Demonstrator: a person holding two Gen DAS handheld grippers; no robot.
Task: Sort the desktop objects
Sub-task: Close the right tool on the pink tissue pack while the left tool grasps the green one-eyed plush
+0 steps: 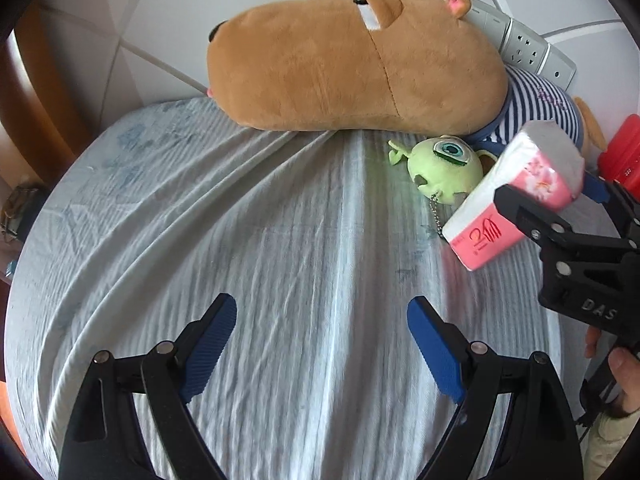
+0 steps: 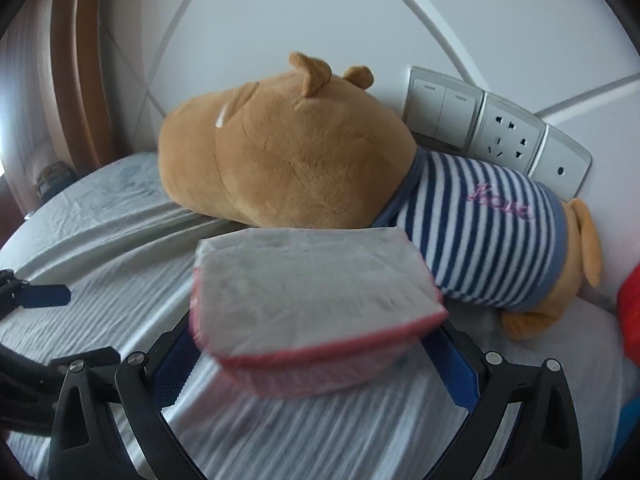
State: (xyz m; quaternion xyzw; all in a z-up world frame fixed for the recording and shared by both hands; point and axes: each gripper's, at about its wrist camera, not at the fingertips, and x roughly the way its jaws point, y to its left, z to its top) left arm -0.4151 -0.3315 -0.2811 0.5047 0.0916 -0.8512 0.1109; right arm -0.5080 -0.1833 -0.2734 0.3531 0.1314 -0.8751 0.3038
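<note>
Soft daylight, fisheye edges, motion blur

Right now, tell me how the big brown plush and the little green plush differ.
The brown plush is far larger than the green plush. The brown one is tan and wears a blue-striped shirt; the green one is pale green with one big eye and wears nothing. The green one has a metal bead chain; none shows on the brown one. The brown one leans on the wall; the green one lies in front of it. Both lie on the striped sheet.
</note>
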